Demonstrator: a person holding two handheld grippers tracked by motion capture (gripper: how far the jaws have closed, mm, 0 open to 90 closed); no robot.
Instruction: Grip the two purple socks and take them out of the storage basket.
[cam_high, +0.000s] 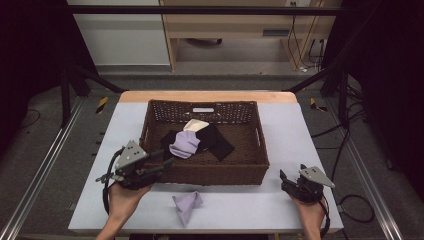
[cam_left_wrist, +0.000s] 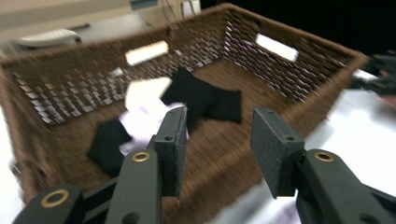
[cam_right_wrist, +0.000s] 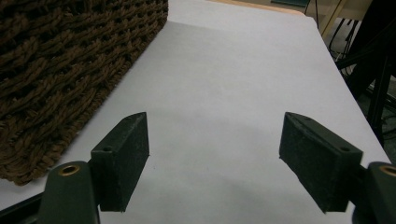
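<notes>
Folded cloths are being gathered into a wicker basket (cam_high: 150, 131) on the desk (cam_high: 295, 130); a lilac cloth (cam_high: 187, 206) is left lying in front of it, between the two hands. The left gripper (cam_high: 167, 161) is held over the basket's near left corner, jaws parted and empty. The right gripper (cam_high: 283, 176) is rested at the desk's right side, jaws spread wide, nothing held.

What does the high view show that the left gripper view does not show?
The high view has the folded lilac cloth lying on the table in front of the basket, and the right gripper, open and empty beside the basket's near right corner. The left gripper view has a close look between the open left gripper. Both have the wicker basket with black, lilac and cream cloths inside.
</notes>
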